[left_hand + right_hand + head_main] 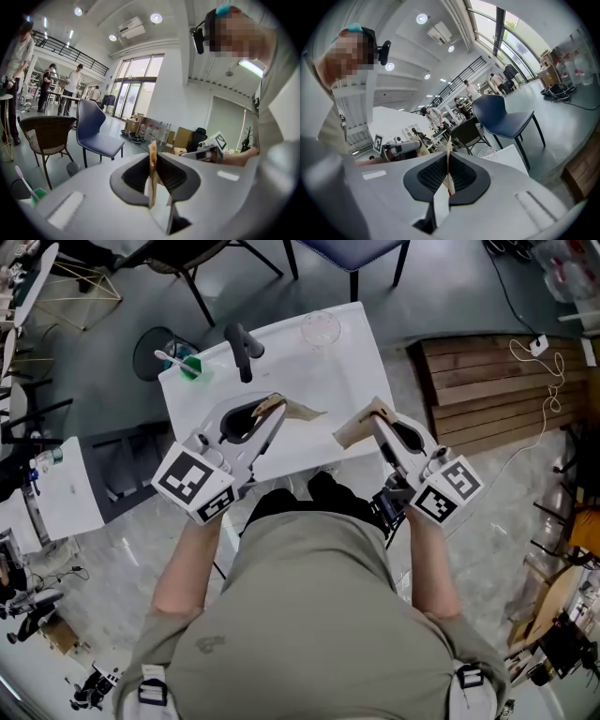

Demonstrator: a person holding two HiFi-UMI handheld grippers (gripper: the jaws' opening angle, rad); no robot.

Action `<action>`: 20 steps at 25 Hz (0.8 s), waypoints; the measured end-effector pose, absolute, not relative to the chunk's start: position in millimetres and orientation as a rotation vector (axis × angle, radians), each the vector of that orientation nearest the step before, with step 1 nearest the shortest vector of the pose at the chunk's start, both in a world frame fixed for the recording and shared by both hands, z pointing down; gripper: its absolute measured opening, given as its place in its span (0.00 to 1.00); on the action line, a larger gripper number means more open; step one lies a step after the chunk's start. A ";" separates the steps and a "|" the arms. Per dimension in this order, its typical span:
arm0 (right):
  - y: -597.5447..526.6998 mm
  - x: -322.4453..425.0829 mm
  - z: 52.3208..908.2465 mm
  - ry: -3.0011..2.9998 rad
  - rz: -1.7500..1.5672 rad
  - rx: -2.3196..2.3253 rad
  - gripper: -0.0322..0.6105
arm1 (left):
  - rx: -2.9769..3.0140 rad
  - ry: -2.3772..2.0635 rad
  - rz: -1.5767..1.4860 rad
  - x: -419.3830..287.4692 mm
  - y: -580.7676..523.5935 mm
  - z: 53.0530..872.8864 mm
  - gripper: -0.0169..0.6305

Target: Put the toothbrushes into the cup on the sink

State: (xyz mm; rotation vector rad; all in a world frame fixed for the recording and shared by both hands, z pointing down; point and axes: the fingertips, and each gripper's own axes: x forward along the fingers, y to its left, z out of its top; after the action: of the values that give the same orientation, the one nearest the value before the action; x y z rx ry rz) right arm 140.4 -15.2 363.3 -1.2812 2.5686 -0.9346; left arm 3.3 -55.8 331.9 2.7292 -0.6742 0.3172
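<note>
A white sink point(319, 381) with a black faucet point(244, 351) lies below me. At its far left corner a green cup point(192, 367) holds a white toothbrush point(172, 357); the left gripper view shows the cup point(38, 194) and brush point(23, 180) low on the left. A clear glass cup point(320, 329) stands at the far right corner, also in the right gripper view point(487, 153). My left gripper point(275, 409) point(152, 161) and right gripper point(372, 418) point(449, 164) hover over the basin, tilted upward, each with tan pads pressed together and nothing between them.
A wooden pallet point(487, 390) lies on the floor to the right, a white cabinet point(66, 488) to the left. Chairs stand beyond the sink: a blue one point(96, 133) and a woven one point(47, 133). Several people point(72, 89) stand far off.
</note>
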 end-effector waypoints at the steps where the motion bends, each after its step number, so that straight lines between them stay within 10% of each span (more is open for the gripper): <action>1: -17.9 142.3 364.3 2.574 -0.938 -1.277 0.07 | 2.725 -0.680 0.317 4.9 -57.8 332.7 0.10; 20: -54.0 138.7 357.4 2.608 -0.907 -1.325 0.07 | 2.708 -0.687 0.279 -9.5 -85.9 337.2 0.10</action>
State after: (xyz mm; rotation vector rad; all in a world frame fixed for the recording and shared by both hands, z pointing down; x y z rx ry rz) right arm 138.7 -54.0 357.4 -1.3251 2.6085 -0.9068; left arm -9.5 -85.9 337.2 2.7081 -0.6865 0.2786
